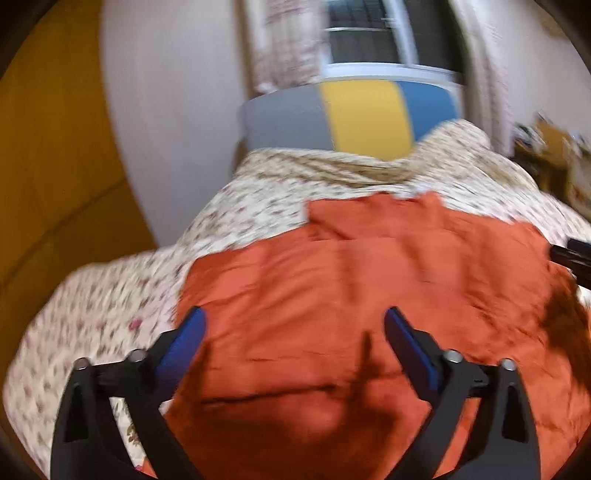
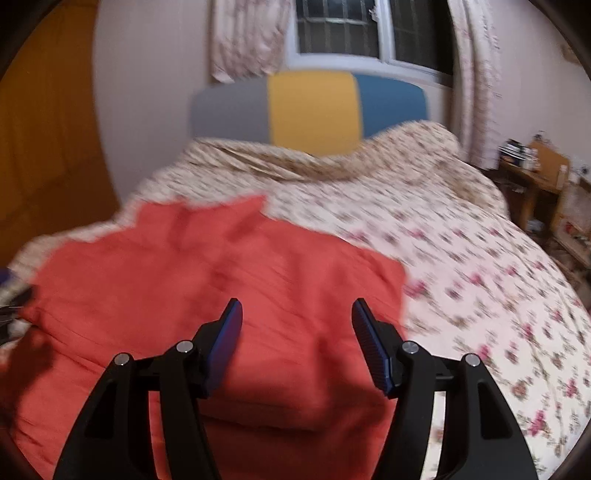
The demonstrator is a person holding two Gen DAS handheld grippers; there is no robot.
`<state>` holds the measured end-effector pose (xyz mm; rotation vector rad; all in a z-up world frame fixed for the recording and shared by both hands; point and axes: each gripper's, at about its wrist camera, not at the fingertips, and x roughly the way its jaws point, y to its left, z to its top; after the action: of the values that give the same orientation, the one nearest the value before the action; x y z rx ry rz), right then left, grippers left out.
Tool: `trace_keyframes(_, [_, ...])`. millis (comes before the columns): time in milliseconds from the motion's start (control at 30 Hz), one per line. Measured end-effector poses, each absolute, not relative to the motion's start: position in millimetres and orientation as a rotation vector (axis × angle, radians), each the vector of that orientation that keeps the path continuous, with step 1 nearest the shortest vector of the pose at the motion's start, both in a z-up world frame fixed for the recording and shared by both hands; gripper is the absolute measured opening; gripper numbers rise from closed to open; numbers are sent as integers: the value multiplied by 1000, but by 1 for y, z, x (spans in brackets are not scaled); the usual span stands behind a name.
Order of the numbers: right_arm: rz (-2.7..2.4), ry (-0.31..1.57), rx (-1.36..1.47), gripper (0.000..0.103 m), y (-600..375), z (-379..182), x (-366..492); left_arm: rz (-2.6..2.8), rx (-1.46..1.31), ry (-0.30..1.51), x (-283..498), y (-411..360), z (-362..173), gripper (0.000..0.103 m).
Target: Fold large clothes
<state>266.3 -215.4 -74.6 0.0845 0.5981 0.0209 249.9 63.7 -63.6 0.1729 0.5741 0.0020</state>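
A bed point(image 2: 461, 258) with a floral cover fills both views, its headboard point(image 2: 310, 107) striped grey, yellow and blue beneath a window point(image 2: 369, 33) hung with patterned curtains point(image 2: 247, 40). A wooden desk point(image 2: 532, 173) stands past the bed's right edge. An orange-red garment point(image 1: 351, 295) lies spread flat on the cover, toward the bed's left side and near its foot edge, creased. The left gripper point(image 1: 295, 325) hangs above the cloth with its blue-padded jaws wide apart and nothing between them. The right gripper point(image 2: 297, 317) hangs over the garment's right part, jaws likewise parted and empty.
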Motion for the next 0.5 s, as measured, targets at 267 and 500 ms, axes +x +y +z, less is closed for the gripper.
trace_keyframes(267, [192, 688, -11, 43, -121, -79, 323, 93, 96, 713, 317, 102, -99, 70])
trace_keyframes(500, [186, 736, -10, 46, -106, -122, 360, 128, -50, 754, 323, 140, -123, 70])
